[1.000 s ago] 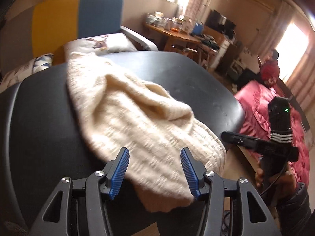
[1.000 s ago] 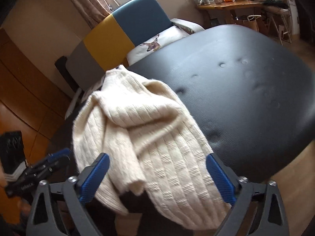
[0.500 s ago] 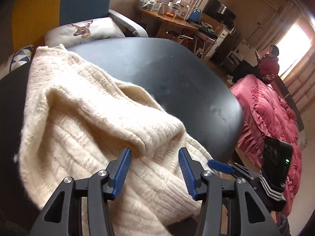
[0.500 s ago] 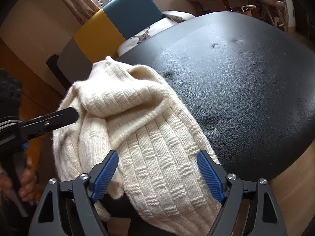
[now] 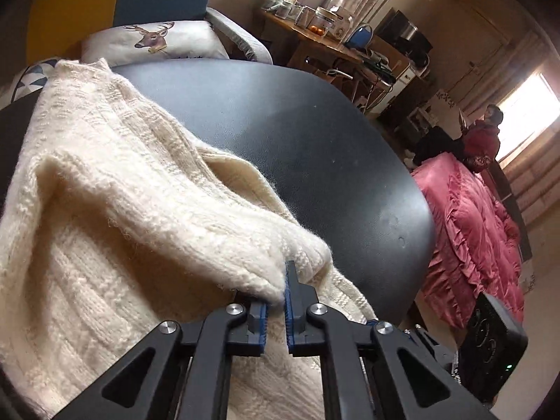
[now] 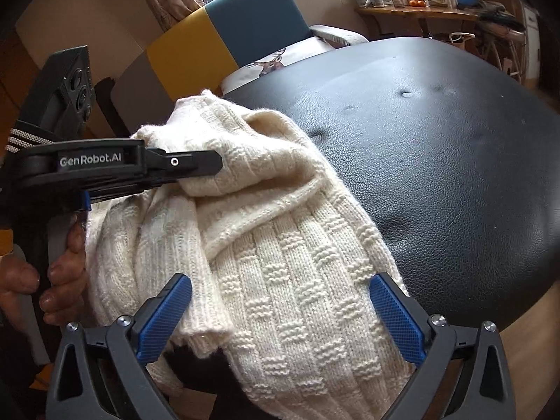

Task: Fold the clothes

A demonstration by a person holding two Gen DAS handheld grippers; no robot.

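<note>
On the near edge of the black padded worktop (image 6: 437,161) lies your cream knitted sweater (image 6: 280,252), bunched up and spilling over the rim toward you. Your left hand-held gripper (image 5: 276,301) has just snapped closed and now pinches a thick fold of the knit between its blue pads. Your right hand-held gripper (image 6: 280,318) has been widening; its jaws stand spread apart, straddling the hanging part of the sweater with the pads clear of the wool. Beyond the worktop you've got a blue and yellow chair (image 6: 224,35) with a deer-print cushion (image 5: 157,38).
</note>
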